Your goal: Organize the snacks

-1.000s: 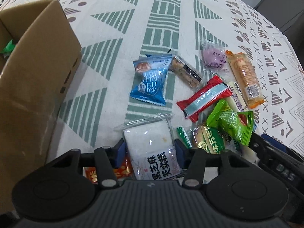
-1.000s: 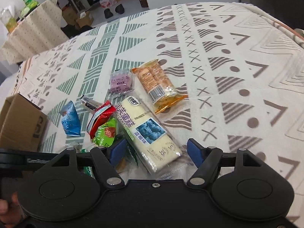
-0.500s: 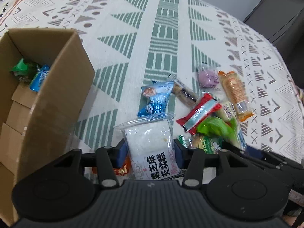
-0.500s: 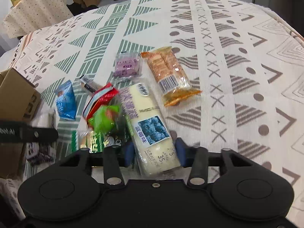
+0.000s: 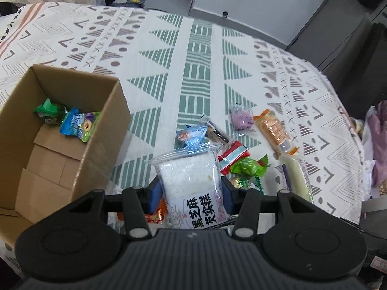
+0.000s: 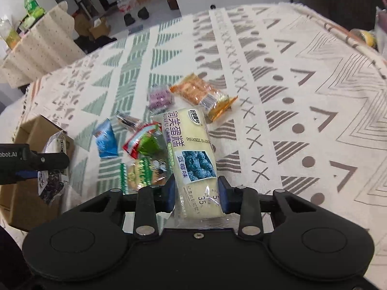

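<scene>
1. Left wrist view had the left gripper [image 5: 191, 189] clamped on a white rice-cake packet [image 5: 191, 181], its blue pads pressed against both sides, the packet lifted clear of the tablecloth [image 5: 200, 55].
2. Over on the right wrist view, the right gripper [image 6: 196, 193] was squeezed shut around a blueberry cake bar [image 6: 191, 154], the pale wrapper poking forward between the fingers, tilted up off the cloth.
3. Just left of the white packet stood the open cardboard box [image 5: 104, 154], and inside it lay a green candy wrapper [image 5: 49, 111] and a blue-green snack pouch [image 5: 79, 123], touching each other against the far wall.
4. Beyond the grippers the loose pile sat on the cloth: a blue snack pouch [image 5: 192, 136], a dark bar in clear wrap [image 5: 215, 133], a red-and-silver bar [image 5: 232, 155] and a green packet [image 5: 249, 166] bunched together.
5. Further out, a purple sweet in clear wrap [image 5: 241, 118] lay just beside an orange cracker pack [image 5: 274, 130].
6. At the far right edge, a purple glove [image 5: 381, 142] showed, blurred.
</scene>
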